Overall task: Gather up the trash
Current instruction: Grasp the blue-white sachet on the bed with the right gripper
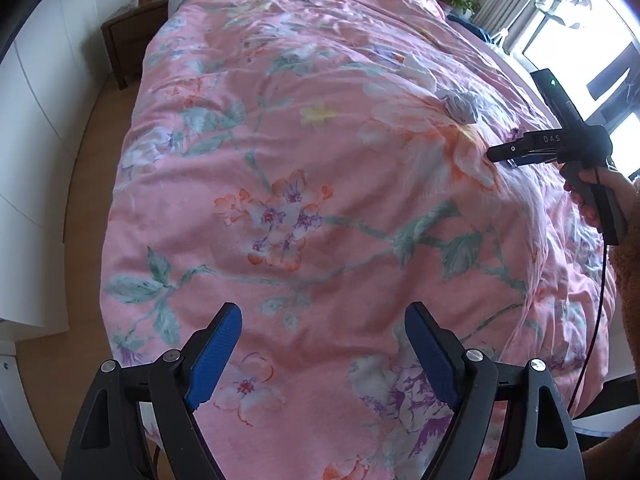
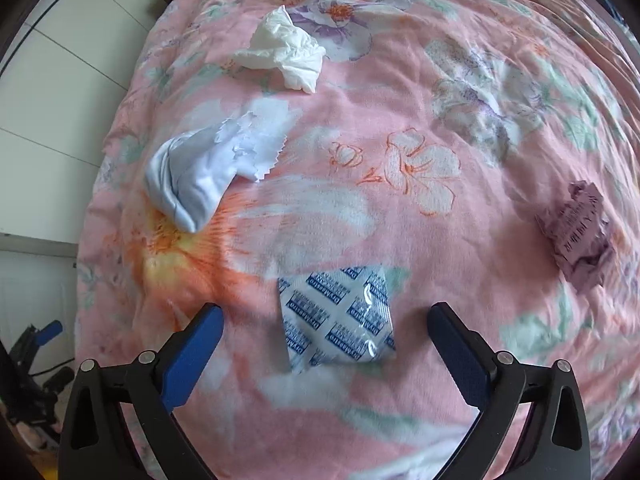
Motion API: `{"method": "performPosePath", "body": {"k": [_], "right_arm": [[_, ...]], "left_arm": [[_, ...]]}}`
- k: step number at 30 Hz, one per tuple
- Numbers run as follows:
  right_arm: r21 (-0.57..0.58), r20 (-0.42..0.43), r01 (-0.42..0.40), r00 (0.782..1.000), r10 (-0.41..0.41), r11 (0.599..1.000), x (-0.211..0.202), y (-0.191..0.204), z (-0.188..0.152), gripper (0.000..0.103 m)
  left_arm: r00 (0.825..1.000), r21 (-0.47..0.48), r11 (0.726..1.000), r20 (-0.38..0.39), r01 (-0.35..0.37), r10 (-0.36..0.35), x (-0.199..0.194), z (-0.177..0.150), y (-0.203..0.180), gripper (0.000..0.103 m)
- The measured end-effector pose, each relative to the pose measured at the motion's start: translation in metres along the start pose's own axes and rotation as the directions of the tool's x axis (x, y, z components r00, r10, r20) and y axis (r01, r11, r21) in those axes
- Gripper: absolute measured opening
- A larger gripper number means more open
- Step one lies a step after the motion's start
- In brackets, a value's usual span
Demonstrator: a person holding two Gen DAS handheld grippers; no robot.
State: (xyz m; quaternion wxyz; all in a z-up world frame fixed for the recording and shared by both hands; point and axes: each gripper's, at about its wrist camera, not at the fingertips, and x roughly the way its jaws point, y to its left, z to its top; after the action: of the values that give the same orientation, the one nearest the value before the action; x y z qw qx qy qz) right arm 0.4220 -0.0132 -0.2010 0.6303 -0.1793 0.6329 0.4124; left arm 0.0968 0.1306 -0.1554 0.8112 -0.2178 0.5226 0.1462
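On the bed's pink floral duvet (image 2: 400, 92) we see four pieces of trash. Farthest left lies a pale blue wad of cloth or paper (image 2: 192, 176) with a torn, zigzag white edge. Beyond it, up the bed, sits a crumpled white tissue (image 2: 286, 50). Nearest us, a flat sachet (image 2: 338, 316) printed with repeating blue label blocks lies between the spread fingers of our right gripper (image 2: 325, 316); neither finger touches it, and its lettering is too small to read. At far right rests a crumpled mauve paper (image 2: 576, 236) bearing rows of print we cannot read. In the left wrist view, our left gripper (image 1: 323, 320) hovers over bare duvet, fingers spread wide and holding nothing; the right gripper's body there shows the letters "DAS".
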Motion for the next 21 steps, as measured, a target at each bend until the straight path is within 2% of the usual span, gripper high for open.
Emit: {"method": "performPosePath", "body": {"k": [7, 11, 17, 18, 21], "right_arm": [[-0.054, 0.001, -0.036, 0.999, 0.036, 0.998, -0.002, -0.005, 0.004, 0.067], [-0.050, 0.014, -0.065, 0.998, 0.066, 0.997, -0.007, -0.006, -0.001, 0.037], [-0.064, 0.076, -0.071, 0.994, 0.076, 0.995, -0.028, -0.001, -0.009, 0.029], [-0.058, 0.087, -0.085, 0.992, 0.090, 0.995, -0.033, -0.001, -0.010, 0.021], [-0.046, 0.127, -0.117, 0.984, 0.122, 0.992, -0.051, 0.001, -0.015, 0.021]], "left_arm": [[1.000, 0.018, 1.000, -0.022, 0.009, -0.008, 0.012, 0.004, -0.015, 0.084], [0.999, 0.037, 0.999, -0.031, 0.014, -0.013, 0.016, 0.007, -0.025, 0.084], [1.000, 0.088, 0.996, -0.003, 0.031, -0.031, 0.016, 0.031, -0.043, 0.084], [0.999, 0.097, 0.994, 0.008, 0.042, -0.043, 0.016, 0.041, -0.047, 0.084], [0.996, 0.150, 0.987, 0.055, 0.064, -0.072, 0.018, 0.075, -0.065, 0.084]]}}
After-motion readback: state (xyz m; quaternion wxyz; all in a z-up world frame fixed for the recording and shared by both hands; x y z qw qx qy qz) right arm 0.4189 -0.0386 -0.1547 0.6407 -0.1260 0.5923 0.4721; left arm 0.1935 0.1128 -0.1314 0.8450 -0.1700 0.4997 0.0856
